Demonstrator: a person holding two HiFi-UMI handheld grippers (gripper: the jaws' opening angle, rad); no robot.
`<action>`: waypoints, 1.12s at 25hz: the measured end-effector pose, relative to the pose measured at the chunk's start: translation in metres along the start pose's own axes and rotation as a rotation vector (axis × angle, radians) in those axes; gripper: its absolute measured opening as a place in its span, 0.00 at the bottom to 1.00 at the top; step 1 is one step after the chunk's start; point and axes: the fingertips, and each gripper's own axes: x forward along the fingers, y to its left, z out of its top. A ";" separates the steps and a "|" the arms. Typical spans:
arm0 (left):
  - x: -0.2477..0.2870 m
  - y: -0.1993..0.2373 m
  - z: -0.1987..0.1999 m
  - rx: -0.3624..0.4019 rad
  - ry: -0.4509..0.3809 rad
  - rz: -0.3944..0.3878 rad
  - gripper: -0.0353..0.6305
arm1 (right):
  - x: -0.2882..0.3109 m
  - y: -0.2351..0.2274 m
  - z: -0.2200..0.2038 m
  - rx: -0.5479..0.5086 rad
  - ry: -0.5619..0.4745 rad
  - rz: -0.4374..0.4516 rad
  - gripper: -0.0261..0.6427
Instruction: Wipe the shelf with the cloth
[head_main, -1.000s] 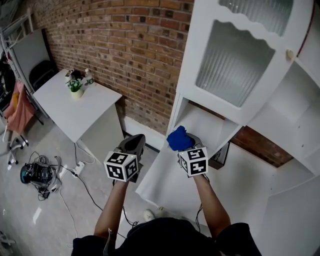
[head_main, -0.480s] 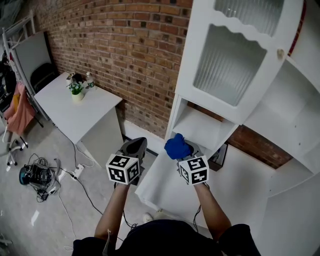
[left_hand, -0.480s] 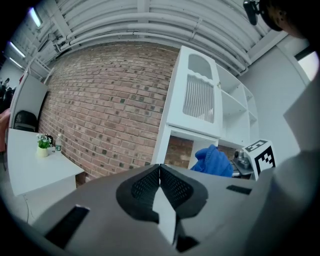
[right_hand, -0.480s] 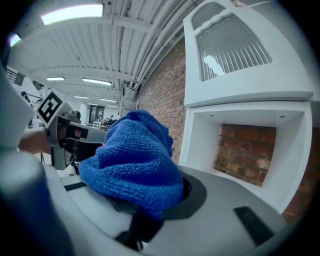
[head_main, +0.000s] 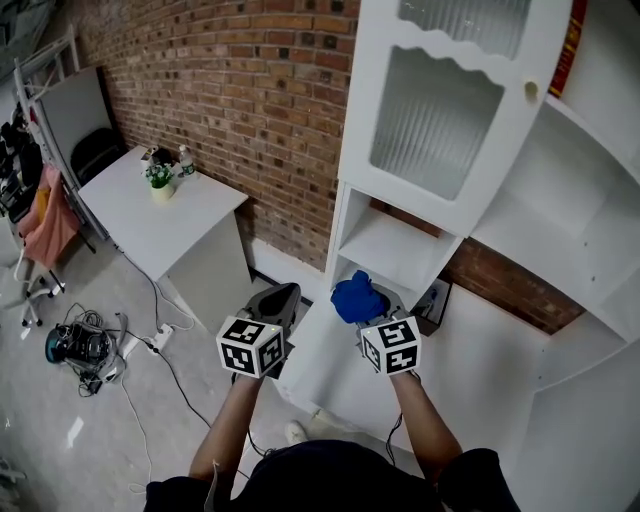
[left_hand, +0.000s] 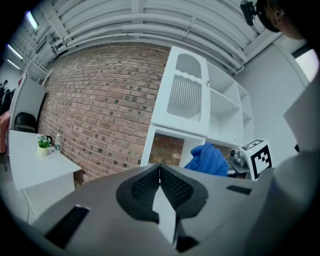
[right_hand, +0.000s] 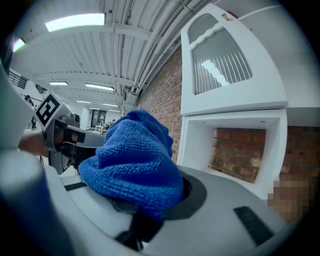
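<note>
A bunched blue cloth (head_main: 357, 298) (right_hand: 135, 162) sits in my right gripper (head_main: 372, 305), which is shut on it, just in front of the white shelf unit's low open compartment (head_main: 392, 250) (right_hand: 235, 150). The cloth (left_hand: 207, 160) also shows at the right of the left gripper view. My left gripper (head_main: 275, 300) (left_hand: 160, 182) hangs beside it to the left, jaws shut with nothing between them, pointing at the unit's left edge. Above the compartment is a white door with ribbed glass (head_main: 435, 115).
A red brick wall (head_main: 240, 90) runs behind the unit. A white table (head_main: 160, 215) with a small potted plant (head_main: 160, 180) stands at the left. Cables and gear (head_main: 75, 345) lie on the grey floor. More open white shelves (head_main: 570, 220) extend to the right.
Both grippers have drifted slightly down and back from the shelf unit as the head view shifted; the cloth stays held in the right gripper.
</note>
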 end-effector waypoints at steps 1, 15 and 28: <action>-0.004 -0.005 0.000 -0.002 -0.005 0.001 0.08 | -0.005 0.001 0.000 0.004 -0.005 0.000 0.15; -0.038 -0.078 -0.010 0.025 -0.041 0.046 0.08 | -0.085 0.014 0.000 -0.015 -0.056 0.024 0.16; -0.050 -0.150 -0.039 0.033 -0.017 0.043 0.08 | -0.151 0.011 -0.032 0.042 -0.053 0.048 0.16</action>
